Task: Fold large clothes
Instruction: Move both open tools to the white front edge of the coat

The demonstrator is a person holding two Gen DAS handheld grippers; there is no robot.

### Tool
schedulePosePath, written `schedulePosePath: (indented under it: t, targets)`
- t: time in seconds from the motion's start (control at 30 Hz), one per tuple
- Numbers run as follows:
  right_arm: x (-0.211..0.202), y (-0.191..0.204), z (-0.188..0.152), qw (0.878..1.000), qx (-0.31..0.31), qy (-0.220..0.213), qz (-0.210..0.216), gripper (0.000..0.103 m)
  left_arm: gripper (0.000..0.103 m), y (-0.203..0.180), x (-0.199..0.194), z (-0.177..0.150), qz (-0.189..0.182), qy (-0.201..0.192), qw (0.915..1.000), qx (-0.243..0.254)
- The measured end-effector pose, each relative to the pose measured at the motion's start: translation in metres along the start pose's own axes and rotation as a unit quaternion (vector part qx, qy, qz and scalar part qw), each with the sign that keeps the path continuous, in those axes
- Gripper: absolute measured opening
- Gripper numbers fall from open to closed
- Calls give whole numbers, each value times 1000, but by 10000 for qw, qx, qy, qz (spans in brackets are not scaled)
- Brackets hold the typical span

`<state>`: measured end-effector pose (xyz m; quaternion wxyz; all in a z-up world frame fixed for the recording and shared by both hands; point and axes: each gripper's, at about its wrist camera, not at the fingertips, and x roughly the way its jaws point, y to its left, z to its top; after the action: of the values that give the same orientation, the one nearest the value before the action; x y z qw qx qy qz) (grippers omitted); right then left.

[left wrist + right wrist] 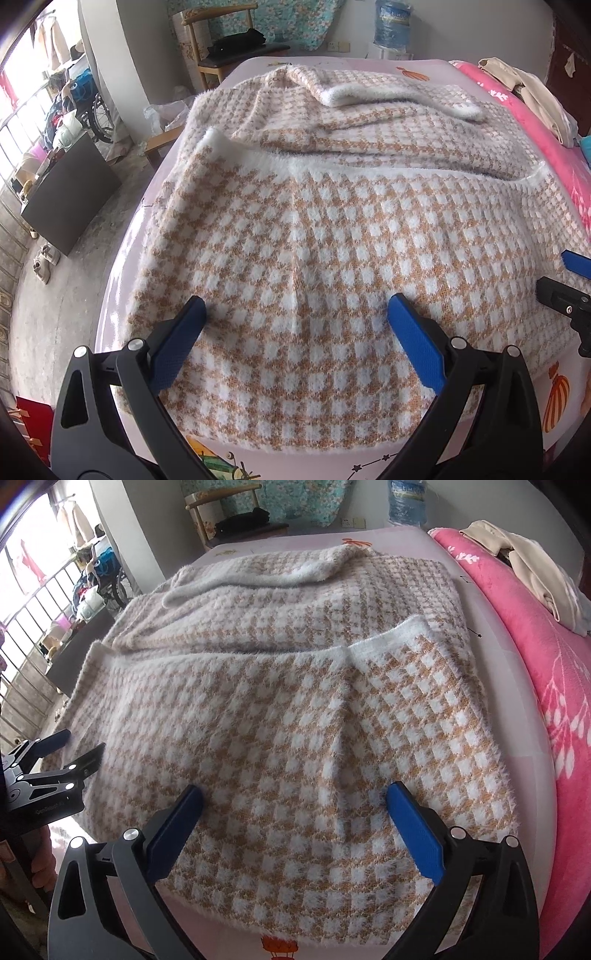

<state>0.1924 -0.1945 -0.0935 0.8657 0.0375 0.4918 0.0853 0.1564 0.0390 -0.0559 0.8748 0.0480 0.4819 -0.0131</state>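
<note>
**Operator:** Left wrist view status: the left gripper [297, 306] sits at the lower centre of the frame, jaws spread wide, nothing between the blue pads [413, 339]. They rest on or just above the checked sweater [332, 240]; contact cannot be confirmed.

**Checker:** Location of the garment?

**Operator:** It lies on the bed sheet [122, 266] and fills the middle of both views. Its near portion is doubled over the far portion, so the white hem band [332, 168] runs across the frame above centre.

**Checker:** Right wrist view?

**Operator:** The right gripper [293, 794] is also at lower centre, jaws fully apart, holding nothing. A raised crease runs up the cloth from between the pads toward the hem band. A sleeve with a white cuff [236, 578] lies folded across the far part of the garment in the upper left. A pink blanket [546, 686] borders the sheet along the right edge.

**Checker:** Progress assessment?

**Operator:** Judged from the lay of the cloth: sleeves turned in and one fold across the body complete; both grippers released. The folded layer sits skewed, with its hem corner [417, 622] standing out at upper right.

**Checker:** Remaining work?

**Operator:** Probably smoothing the crease, then a further fold to reduce the bundle. The fuzzy knit is likely to cling to itself and drag.
</note>
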Motion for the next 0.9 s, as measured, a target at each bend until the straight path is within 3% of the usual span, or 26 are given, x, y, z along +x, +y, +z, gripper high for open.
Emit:
schedulePosePath:
  t: [0.17,0.4,0.53,0.6,0.67,0.8,0.9]
  targets:
    - [0,1,0,10000,-1,14,-13,97,96,8,-1,-2,-142,-122,9998,43]
    - [0,1,0,10000,3,6,-12,97,96,56,-33,-1,-309,-1101,9932,-220]
    - [0,1,0,10000,-2,8,-10,97,94,88,-32,3,-408,-1223,9907,-428]
    - [0,1,0,10000,-2,14,-6,97,77,102,-27,5,-664,-1222,9890,-507]
    - [0,1,0,10000,-3,16,-10,97,73,107,-20,7,-882,-1099,9886,-528]
    - [0,1,0,10000,-4,17,-8,97,53,110,-3,7,-1083,-725,9898,-577]
    - [0,1,-1,10000,-2,3,-11,97,48,108,2,6,-1238,-584,9887,-606]
